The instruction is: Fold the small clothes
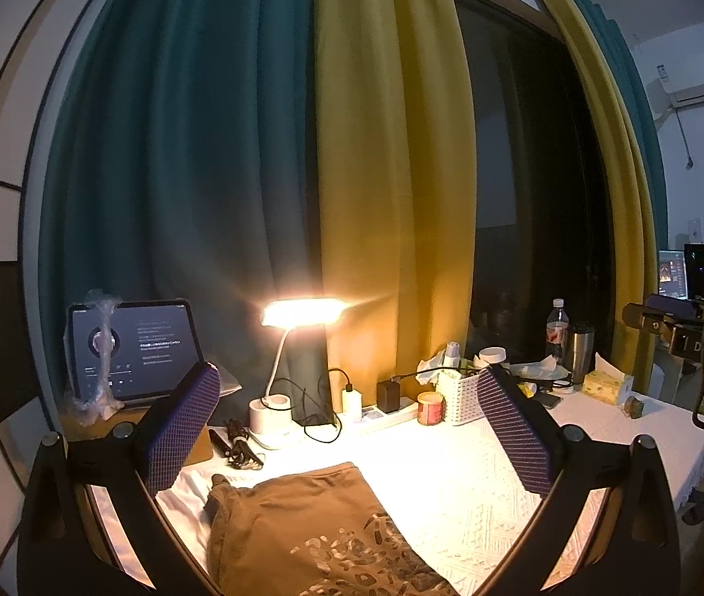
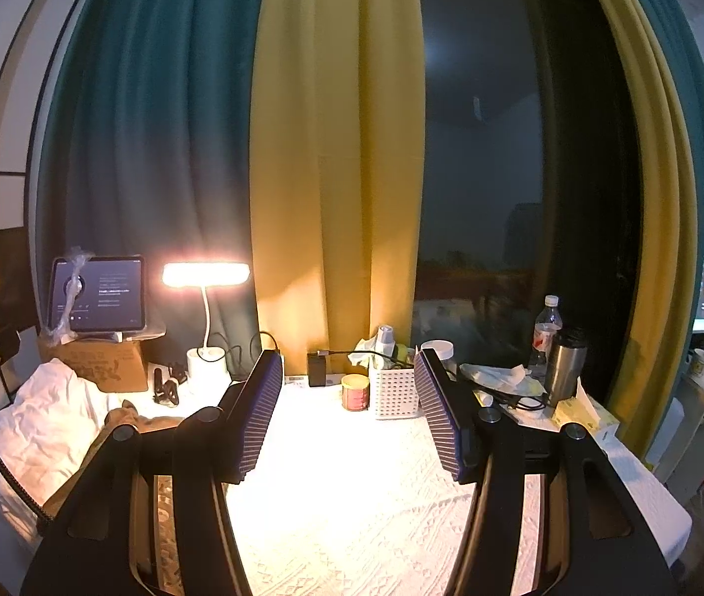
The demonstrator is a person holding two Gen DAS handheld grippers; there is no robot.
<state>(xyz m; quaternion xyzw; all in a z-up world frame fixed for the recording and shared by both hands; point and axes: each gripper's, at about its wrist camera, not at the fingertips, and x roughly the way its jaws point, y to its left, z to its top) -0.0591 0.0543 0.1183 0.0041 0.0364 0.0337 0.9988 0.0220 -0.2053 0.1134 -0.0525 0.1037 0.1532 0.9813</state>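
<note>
Brown printed garment [image 1: 312, 531] lay flat on the white-clothed bench [image 1: 456, 486], directly below and between the spread, empty left fingers [image 1: 180, 427]; the right gripper [image 2: 352, 412], likewise released, stood off to its right, farther away.

Teal curtain [image 1: 178, 174], mustard curtain [image 1: 381, 174], dark window [image 2: 525, 174], lit desk lamp [image 1: 302, 312], possibly an air conditioner [image 1: 699, 87]

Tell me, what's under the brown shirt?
The shirt lies on a white patterned cloth that covers the table. Whatever is beneath the shirt's middle is hidden.
</note>
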